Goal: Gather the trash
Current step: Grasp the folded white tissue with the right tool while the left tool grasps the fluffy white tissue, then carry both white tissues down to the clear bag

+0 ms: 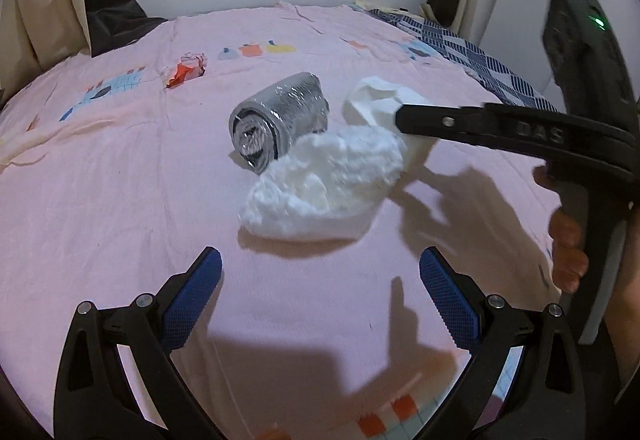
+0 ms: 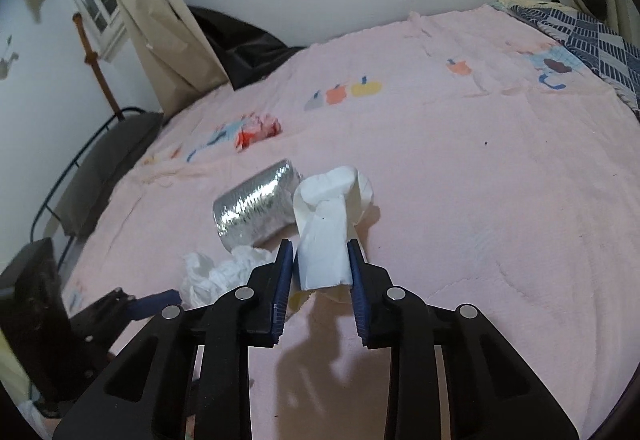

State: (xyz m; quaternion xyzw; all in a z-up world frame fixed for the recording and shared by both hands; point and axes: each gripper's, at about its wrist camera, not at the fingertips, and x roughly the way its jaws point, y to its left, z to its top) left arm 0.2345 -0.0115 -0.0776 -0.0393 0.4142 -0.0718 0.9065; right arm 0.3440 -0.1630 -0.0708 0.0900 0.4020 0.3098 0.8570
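Observation:
On a pink bedspread [image 1: 100,180] lie three pieces of white and silver trash close together. A twisted white paper wad [image 2: 326,232] sits between the blue pads of my right gripper [image 2: 320,260], which is shut on it. From the left wrist view the same white paper wad [image 1: 372,100] shows at the tip of the right gripper [image 1: 404,118], reaching in from the right. A crumpled white tissue [image 1: 324,188] lies just ahead of my left gripper [image 1: 320,272], which stands open and empty above the spread. A silver foil roll [image 1: 280,120] rests on its side behind the tissue. A red-and-white wrapper [image 1: 186,71] lies farther back left.
A checked blue blanket [image 1: 460,44] covers the bed's far right corner. A dark bag [image 1: 108,16] and a beige curtain [image 2: 160,24] stand at the far left by the wall. A dark metal-framed chair [image 2: 96,168] is beside the bed's left edge. A hand [image 1: 568,236] holds the right gripper's handle.

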